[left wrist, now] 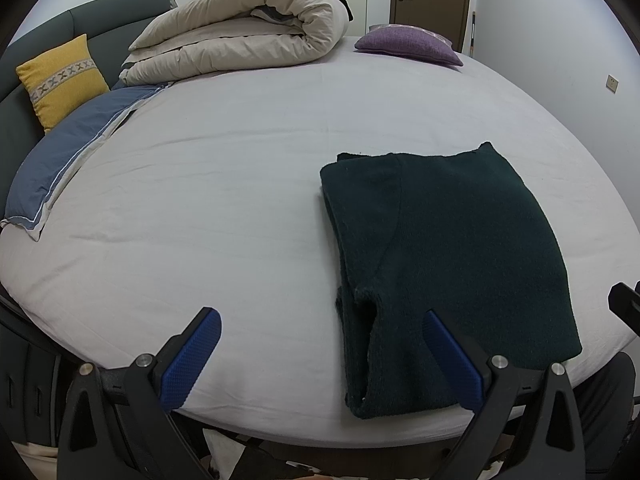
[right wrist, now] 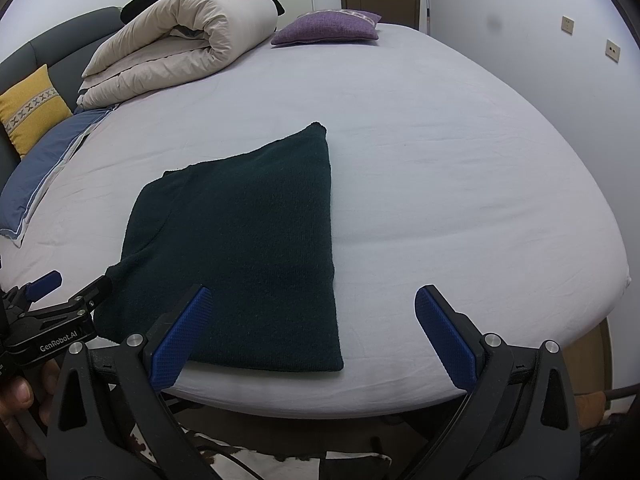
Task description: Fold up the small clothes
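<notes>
A dark green knitted garment (left wrist: 448, 264) lies folded flat on the white bed sheet (left wrist: 224, 184) near the front edge; it also shows in the right wrist view (right wrist: 248, 248). My left gripper (left wrist: 320, 354) is open and empty, hovering at the bed's front edge, its right finger over the garment's near left corner. My right gripper (right wrist: 310, 334) is open and empty, its left finger over the garment's near edge. The left gripper's tips also show at the left of the right wrist view (right wrist: 72, 284).
A rolled beige duvet (left wrist: 240, 28) lies at the back of the bed. A purple cushion (left wrist: 408, 44) sits back right. A yellow cushion (left wrist: 60, 80) and a blue pillow (left wrist: 60, 160) lie at the left. A wall (right wrist: 540, 40) is at the right.
</notes>
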Available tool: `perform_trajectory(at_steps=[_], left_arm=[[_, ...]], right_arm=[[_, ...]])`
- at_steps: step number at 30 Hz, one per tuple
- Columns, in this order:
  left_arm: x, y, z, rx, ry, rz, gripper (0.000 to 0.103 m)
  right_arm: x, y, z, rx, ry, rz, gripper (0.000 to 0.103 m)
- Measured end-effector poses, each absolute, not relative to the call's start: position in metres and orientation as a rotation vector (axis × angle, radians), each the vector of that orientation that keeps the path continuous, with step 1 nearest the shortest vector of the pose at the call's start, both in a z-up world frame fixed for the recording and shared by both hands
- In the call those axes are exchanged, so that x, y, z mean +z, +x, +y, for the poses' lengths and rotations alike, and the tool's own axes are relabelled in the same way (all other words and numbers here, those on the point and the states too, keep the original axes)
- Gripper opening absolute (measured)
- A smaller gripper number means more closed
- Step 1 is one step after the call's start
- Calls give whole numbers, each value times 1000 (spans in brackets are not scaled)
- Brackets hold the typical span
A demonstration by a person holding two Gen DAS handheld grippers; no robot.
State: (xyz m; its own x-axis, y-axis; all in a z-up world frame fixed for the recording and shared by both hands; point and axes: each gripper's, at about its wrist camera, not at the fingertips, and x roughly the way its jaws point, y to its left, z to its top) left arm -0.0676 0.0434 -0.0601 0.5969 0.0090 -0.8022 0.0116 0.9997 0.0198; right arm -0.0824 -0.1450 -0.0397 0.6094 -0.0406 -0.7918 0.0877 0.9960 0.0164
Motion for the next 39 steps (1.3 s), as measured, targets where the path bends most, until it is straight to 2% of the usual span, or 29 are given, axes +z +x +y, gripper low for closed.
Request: perform_trajectory(at_steps=[39], left_arm=[[-62,-64,48,-18,25,945,103]], right_arm=[[-45,-77,-148,-65,57,921,103]])
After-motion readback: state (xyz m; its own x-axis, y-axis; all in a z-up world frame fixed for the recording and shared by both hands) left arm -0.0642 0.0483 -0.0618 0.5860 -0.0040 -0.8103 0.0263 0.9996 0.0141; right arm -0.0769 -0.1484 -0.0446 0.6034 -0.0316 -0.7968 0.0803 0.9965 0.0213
